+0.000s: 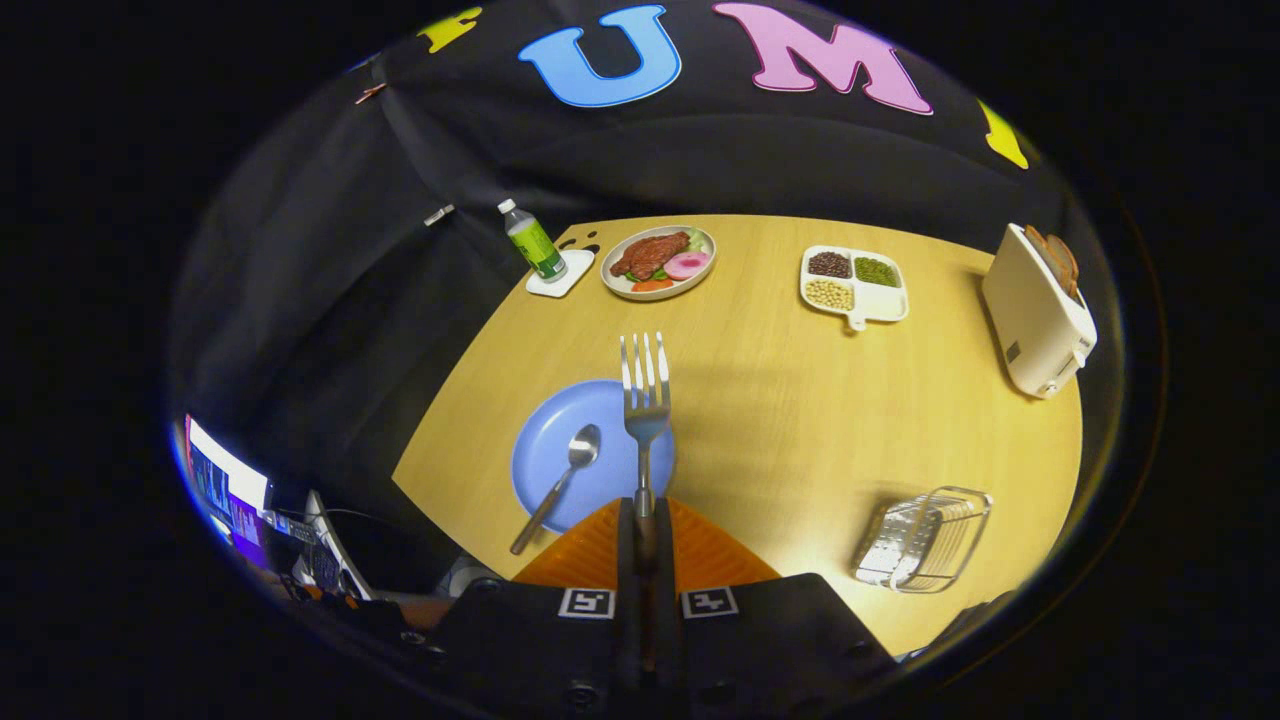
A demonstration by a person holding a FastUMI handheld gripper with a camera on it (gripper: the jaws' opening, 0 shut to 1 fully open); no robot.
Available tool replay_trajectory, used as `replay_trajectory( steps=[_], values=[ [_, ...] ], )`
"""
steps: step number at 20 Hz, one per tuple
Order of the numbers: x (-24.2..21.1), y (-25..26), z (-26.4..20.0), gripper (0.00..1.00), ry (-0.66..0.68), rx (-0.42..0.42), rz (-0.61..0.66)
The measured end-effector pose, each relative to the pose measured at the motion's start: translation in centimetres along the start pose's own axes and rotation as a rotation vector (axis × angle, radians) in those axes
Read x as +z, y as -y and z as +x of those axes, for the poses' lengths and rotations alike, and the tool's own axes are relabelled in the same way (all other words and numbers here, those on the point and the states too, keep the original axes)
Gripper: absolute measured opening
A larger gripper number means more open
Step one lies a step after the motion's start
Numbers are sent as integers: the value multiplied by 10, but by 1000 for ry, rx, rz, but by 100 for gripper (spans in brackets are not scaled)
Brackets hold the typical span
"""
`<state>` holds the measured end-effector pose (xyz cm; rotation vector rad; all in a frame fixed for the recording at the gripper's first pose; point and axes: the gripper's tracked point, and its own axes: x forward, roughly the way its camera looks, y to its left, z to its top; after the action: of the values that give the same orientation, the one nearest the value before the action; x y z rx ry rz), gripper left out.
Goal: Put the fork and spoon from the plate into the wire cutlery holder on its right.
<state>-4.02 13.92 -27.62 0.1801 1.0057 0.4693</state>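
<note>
Gripper view: the gripper [645, 535] is clenched on the fork [645, 400], both fingers pressing the handle with almost no gap between them. Fork sticks straight out ahead along the finger axis, tines pointing away, toward the far side of the table [800, 400]. It looks lifted clear of the blue plate [560, 440], which sits below and just ahead of the fingers; can't tell how high.

Spoon [560, 480] is on the plate, just beside the fork on its left, bowl up on the plate and handle running back over the near rim onto the table. Its long axis is angled across the fork's, not parallel.

Key relation: the wire cutlery holder [925, 540] is off to the right of the fingers, well apart from the plate, near the table's front edge. It looks tilted or lying on its side, with the open end facing roughly back toward the plate; hard to be sure through the fisheye. So my read is that the next move is a swing to the right, plus a turn of the fork to line its long axis up with that opening. Wire gaps could snag the tines.

Progress estimate: fork is picked, not yet delivered; spoon untouched.

Far side clutter, not in the path: food plate [660, 262], divided dish of beans [853, 283], bottle [533, 243], toaster [1035, 315].
</note>
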Motion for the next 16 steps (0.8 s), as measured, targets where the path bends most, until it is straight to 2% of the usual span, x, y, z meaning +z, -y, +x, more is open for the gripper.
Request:
replay_trajectory(
  steps=[7,12,16],
  values=[
    [-26,100,-77,10,-140,-122,-56],
    [-64,166,-101,10,-366,-208,-50],
    [-96,176,-95,10,-570,-173,-18]
  ],
)
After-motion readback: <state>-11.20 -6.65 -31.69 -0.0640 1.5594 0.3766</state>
